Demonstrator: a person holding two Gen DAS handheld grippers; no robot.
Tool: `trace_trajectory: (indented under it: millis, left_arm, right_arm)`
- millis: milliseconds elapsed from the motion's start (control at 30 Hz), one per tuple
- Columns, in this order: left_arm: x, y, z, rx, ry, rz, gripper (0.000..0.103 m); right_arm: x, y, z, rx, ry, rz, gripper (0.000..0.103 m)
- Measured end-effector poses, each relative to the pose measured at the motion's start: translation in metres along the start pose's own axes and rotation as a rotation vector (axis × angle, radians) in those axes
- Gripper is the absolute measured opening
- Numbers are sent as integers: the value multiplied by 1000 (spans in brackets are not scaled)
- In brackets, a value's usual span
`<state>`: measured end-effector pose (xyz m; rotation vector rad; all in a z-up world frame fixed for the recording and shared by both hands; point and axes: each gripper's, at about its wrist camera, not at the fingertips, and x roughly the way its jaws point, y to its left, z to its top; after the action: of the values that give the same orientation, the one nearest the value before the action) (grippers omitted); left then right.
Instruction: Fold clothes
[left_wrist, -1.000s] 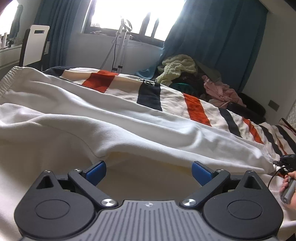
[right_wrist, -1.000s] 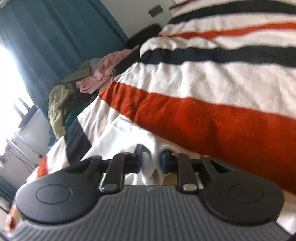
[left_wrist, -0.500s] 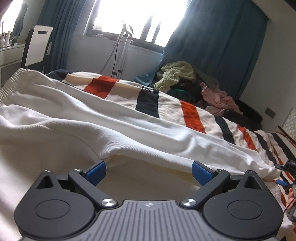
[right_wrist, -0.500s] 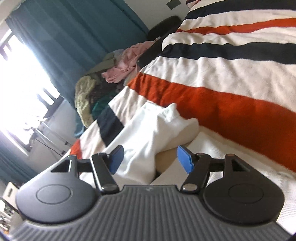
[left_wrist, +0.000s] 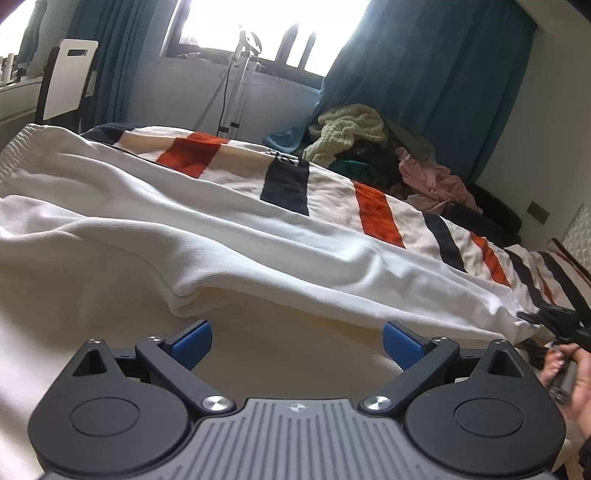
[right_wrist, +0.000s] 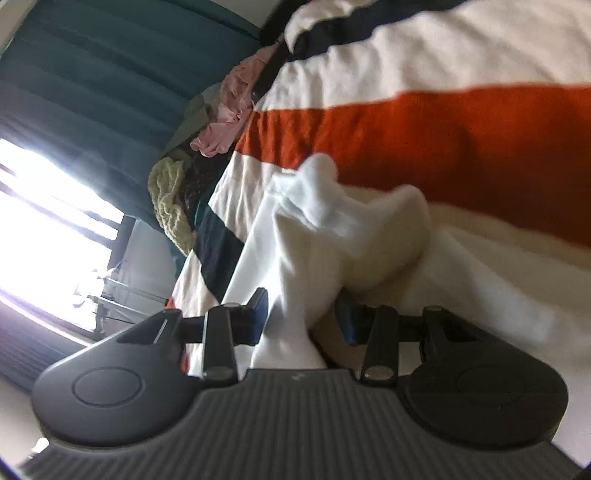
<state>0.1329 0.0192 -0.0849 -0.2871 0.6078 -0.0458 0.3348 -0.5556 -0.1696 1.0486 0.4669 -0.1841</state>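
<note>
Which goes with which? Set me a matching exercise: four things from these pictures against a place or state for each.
Things
1. left gripper
2. right gripper
3. clothes pile
4. white garment

Places and states
a. heaped by the blue curtain
b. jaws wide apart, nothing between
c. spread over the striped blanket
d. garment bunched between its jaws

Pairs: 1-b, 2-d, 3-a, 4-c

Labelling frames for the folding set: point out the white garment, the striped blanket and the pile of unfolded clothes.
white garment (left_wrist: 229, 236): left wrist view, on its upper fold.
striped blanket (right_wrist: 461, 125): right wrist view, on an orange stripe.
pile of unfolded clothes (left_wrist: 351, 127): left wrist view, on the pale green knit on top.
</note>
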Motion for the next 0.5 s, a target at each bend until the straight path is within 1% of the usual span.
trace_trajectory:
  millis: [33,67,100,133,167,200,300,333,400,500]
  left_arm:
    - [0,-2,0,9,-2,3,100]
    - [1,-3,1,11,-2,1,100]
    - [2,-4,1,11,-3,-3,100]
    - [3,-5,2,11,-4,-6,100]
    - [4,-5,3,6,-2,-9,100]
    - [4,-5,4,3,-3,-11,100]
    - [1,-6,6,11,-18,-4,100]
    - [0,-6,6,17,-25,1,100]
    - [-3,-5,7,27,-34,7,100]
    - [-7,-4,7,33,-35,6,100]
  right_arm:
    - [3,7,0,-41,-18,-18,38]
    - [7,14,2,-74,-31,-30,15]
    - [12,21,6,-94,-36,-46,12]
    - [15,27,11,-106,-39,-51,12]
    - [17,35,18,-105,-43,-30,11]
    - [15,46,25,-116,-63,1,11]
    - [-10,70,34,-179,-169,141,10]
    - [-17,70,32,-204,-193,153,10]
    - [-25,57,26,-236,-196,105,10]
    - [-20,14,13,-211,-106,-30,11]
